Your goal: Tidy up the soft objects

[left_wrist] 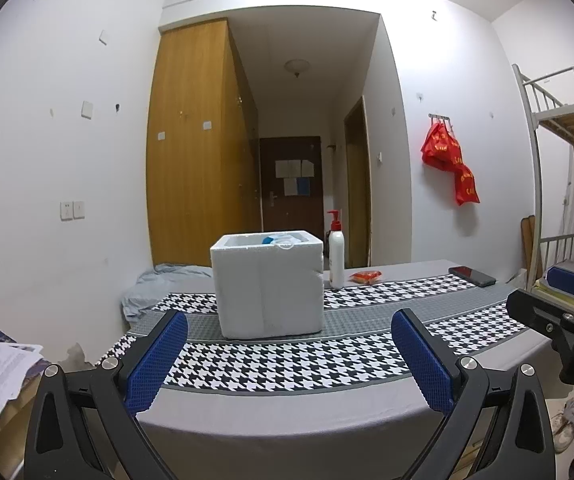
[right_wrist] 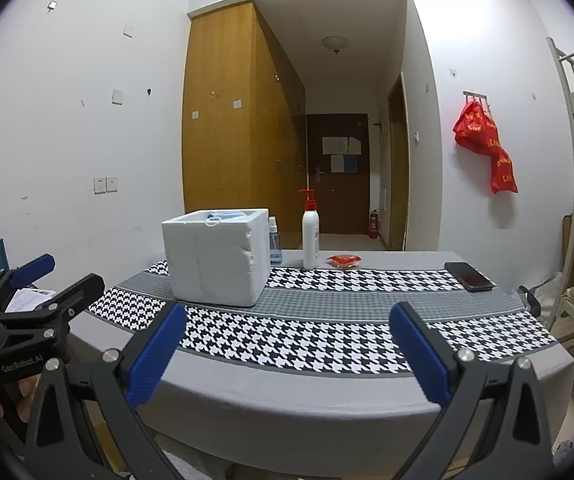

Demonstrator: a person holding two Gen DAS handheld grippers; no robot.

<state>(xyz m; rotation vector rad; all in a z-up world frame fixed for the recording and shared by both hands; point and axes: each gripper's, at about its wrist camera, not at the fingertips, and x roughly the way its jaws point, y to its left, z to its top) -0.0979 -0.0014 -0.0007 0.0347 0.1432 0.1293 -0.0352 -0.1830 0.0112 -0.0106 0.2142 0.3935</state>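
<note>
- Both grippers held off the near edge of the table [left_wrist: 327, 420], over nothing, gripping nothing.
- Left gripper [left_wrist: 287, 360]: blue pads [left_wrist: 159, 360] spread wide, only the cloth seen between them.
- Right gripper [right_wrist: 287, 352]: fingers likewise spread wide and empty, aimed at the open stretch of houndstooth cloth [right_wrist: 307, 344].
- Foam box [left_wrist: 269, 286] upright on the cloth, nearer the left gripper, well apart from both.
- Soft things inside the box: light blue and white pieces peeking over the rim [right_wrist: 223, 216], one with a thin loop draped at the edge, possibly face masks; too small to say for sure.
- Orange packet [right_wrist: 343, 260] lying flat on the far side of the table, just beside the pump bottle [right_wrist: 311, 236]; hard to tell whether soft, so unclear whether part of the task.
- Small spray bottle [right_wrist: 274, 244] behind the box, phone [right_wrist: 469, 276] at the far right; neither soft.
- No loose soft item visible on the cloth in front of the grippers.
- Judged progress: late, perhaps finished, with what looks soft already in the box.
- Possibly left: the orange packet, if counted; otherwise nothing evident.
- Grey fabric [left_wrist: 155, 284] bunched past the table's far left corner, off the working surface, likely not part of it.
</note>
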